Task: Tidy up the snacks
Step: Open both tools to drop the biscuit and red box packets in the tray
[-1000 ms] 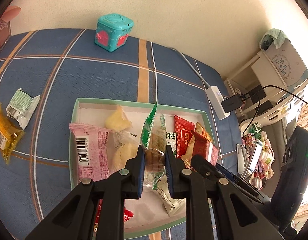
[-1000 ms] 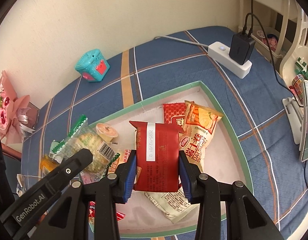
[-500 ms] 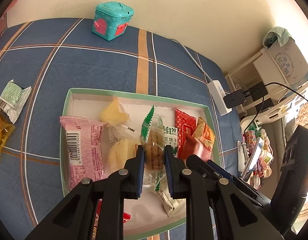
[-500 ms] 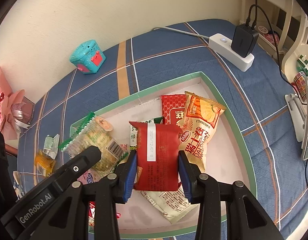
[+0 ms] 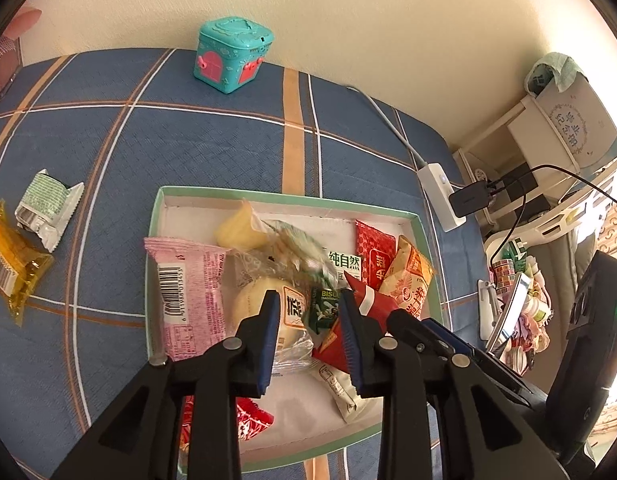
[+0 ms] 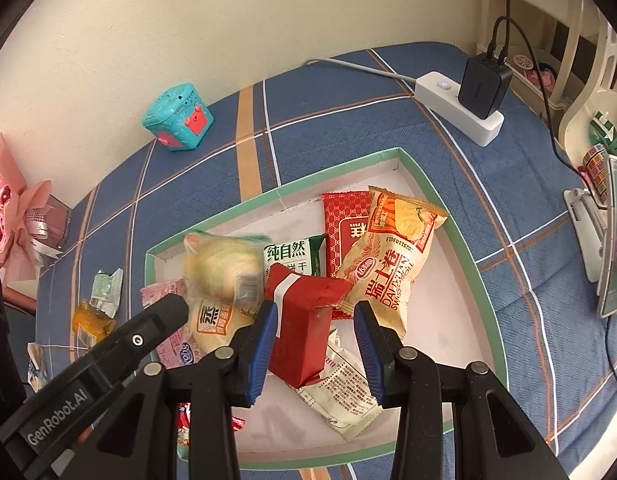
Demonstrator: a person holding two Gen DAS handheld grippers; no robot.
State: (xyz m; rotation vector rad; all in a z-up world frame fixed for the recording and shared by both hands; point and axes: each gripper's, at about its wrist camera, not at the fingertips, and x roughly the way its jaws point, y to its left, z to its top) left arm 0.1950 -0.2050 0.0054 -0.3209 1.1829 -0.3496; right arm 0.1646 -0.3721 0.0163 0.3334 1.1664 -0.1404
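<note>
**Both grippers spread wide over the snack tray**

Snacks fill a shallow green-rimmed tray (image 6: 470,258) on a blue plaid cloth (image 5: 212,148). The left gripper (image 5: 310,322) hangs above the tray's near half with its jaws wide apart and nothing between them; a blurred green-and-clear biscuit packet (image 5: 298,250) lies just beyond its tips, over the other packets. The right gripper (image 6: 314,330) is likewise spread wide. A red packet (image 6: 304,326) sits tilted between its fingers, touching the left pad or nearly so and clear of the right one, so it is not clamped.

Inside the tray lie a pink packet (image 5: 188,292) at the left, a yellow Swiss-roll bag (image 6: 392,258) at the right, a red patterned sachet (image 6: 344,226) beside it, and a white packet (image 6: 340,394) near the front rim. Outside the tray, to its left, a green-and-white wrapper (image 5: 46,206) and an orange packet (image 5: 10,264) rest on the cloth. A teal toy box (image 5: 232,58) stands by the wall, and a white power strip (image 6: 458,108) lies at the right.
</note>
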